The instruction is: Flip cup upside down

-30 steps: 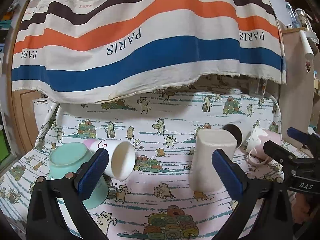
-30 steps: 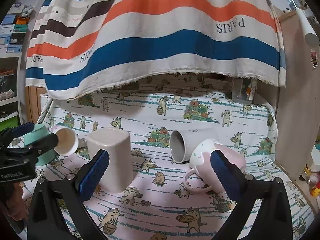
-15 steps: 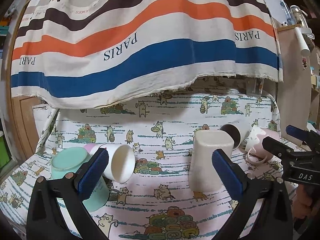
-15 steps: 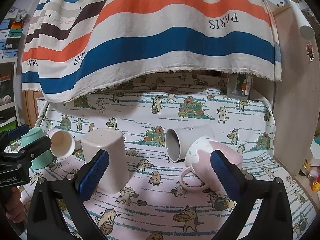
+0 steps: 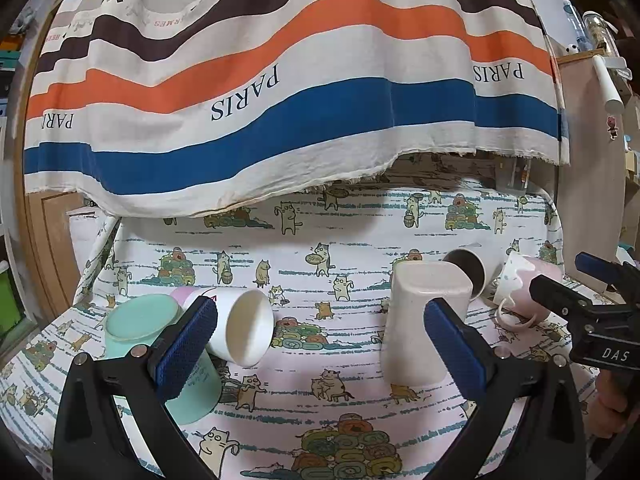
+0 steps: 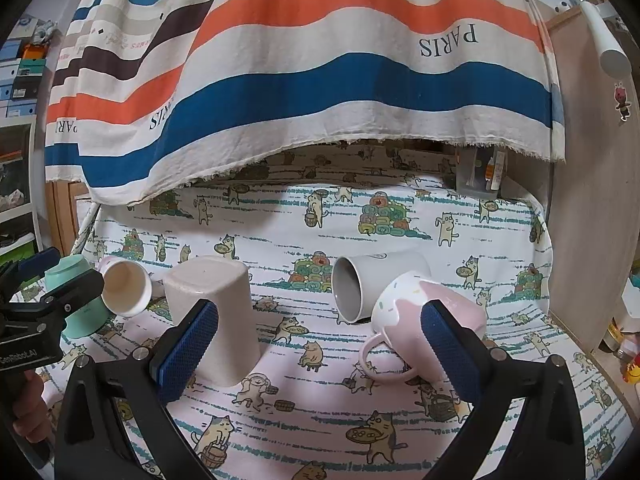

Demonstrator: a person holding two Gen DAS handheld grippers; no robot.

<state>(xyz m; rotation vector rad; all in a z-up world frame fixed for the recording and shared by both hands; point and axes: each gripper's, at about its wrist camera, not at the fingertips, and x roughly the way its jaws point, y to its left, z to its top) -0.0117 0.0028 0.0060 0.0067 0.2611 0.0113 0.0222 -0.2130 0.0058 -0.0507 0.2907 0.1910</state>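
Observation:
Several cups sit on a cat-print cloth. A mint cup (image 5: 148,332) stands upside down at the left. A white paper cup (image 5: 244,332) lies on its side beside it. A cream square cup (image 5: 420,320) stands upside down in the middle. A grey mug (image 6: 368,284) lies on its side, and a pink and white mug (image 6: 416,320) leans tipped in front of it. My left gripper (image 5: 320,352) is open and empty, in front of the paper and cream cups. My right gripper (image 6: 316,352) is open and empty, in front of the cream cup and pink mug.
A striped PARIS cloth (image 5: 280,92) hangs over the back of the table. A wooden panel (image 6: 588,200) walls the right side. The table's right edge (image 6: 592,360) drops off beside small items. The other gripper shows at the right of the left wrist view (image 5: 600,320).
Both grippers have pulled back and risen a little, so the cups sit slightly lower and further off. No cup has moved.

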